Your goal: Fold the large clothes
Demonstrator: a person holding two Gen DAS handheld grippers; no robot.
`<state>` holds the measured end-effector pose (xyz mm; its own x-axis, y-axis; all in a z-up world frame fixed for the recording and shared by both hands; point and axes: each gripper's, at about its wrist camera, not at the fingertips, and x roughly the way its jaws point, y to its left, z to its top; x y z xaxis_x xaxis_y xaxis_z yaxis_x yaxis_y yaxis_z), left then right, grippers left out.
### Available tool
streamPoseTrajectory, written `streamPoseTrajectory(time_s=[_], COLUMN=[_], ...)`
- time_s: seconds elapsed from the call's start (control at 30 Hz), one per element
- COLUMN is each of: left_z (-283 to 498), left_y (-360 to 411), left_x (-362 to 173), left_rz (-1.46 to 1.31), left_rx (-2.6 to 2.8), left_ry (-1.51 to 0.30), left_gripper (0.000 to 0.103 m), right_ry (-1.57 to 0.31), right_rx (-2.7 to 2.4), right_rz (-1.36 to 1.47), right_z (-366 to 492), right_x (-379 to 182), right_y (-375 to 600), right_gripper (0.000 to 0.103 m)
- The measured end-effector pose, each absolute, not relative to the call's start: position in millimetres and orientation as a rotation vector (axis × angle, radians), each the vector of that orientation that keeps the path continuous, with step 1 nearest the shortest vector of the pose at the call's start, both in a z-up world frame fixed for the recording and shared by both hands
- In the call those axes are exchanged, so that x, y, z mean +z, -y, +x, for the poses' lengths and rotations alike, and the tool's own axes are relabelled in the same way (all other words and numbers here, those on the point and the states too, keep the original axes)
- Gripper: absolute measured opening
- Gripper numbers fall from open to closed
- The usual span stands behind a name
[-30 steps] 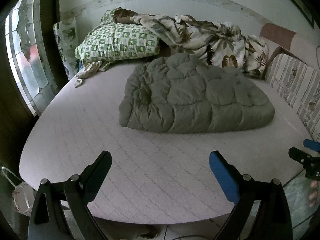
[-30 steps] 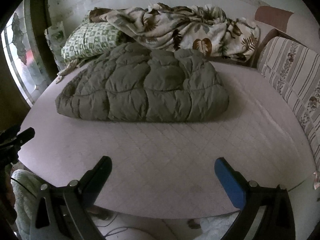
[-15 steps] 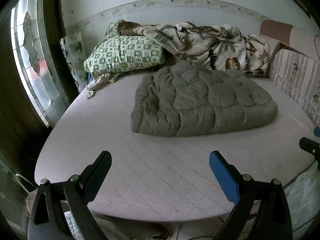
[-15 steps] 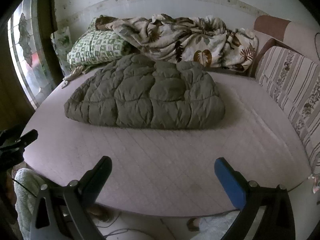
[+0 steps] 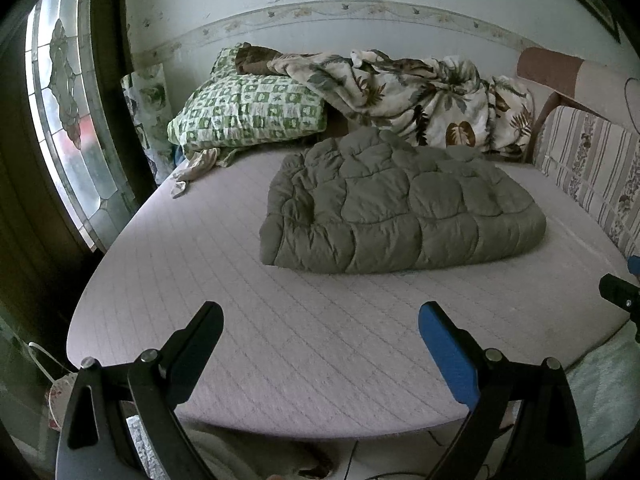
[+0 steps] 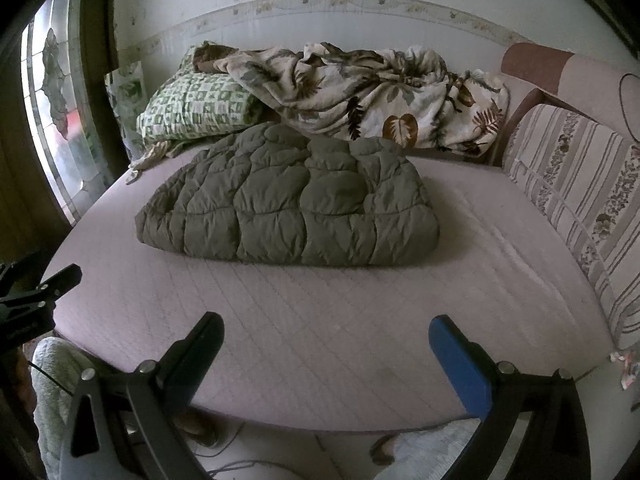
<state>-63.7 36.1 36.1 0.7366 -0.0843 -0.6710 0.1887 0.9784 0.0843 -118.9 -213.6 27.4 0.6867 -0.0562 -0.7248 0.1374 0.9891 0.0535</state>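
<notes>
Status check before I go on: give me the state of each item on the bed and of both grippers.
Olive quilted coat: folded into a bundle, lying flat mid-mattress, not held.
Leaf-print blanket: crumpled in a heap against the wall, partly over the pillow.
Green checked pillow: lying at the head, blanket over its top edge.
Mattress: near half bare.
Left gripper: open, empty, above the near edge.
Right gripper: open, empty.
</notes>
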Motion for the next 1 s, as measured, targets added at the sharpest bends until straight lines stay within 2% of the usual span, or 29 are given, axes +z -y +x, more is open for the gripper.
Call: streamPoseTrajectory(time_s=[1.0], left_z=[-69], left_y=[-14], left_x=[41], left_rz=[0.194], left_rx=[-0.181], left_ry=[-0.739], left_gripper=[0.098], right_ry=[-0.804], right_rx=[-0.129], right_rz=[0.115], right_z=[-125], right_x=[34], right_y=[218], right_gripper=[0.103])
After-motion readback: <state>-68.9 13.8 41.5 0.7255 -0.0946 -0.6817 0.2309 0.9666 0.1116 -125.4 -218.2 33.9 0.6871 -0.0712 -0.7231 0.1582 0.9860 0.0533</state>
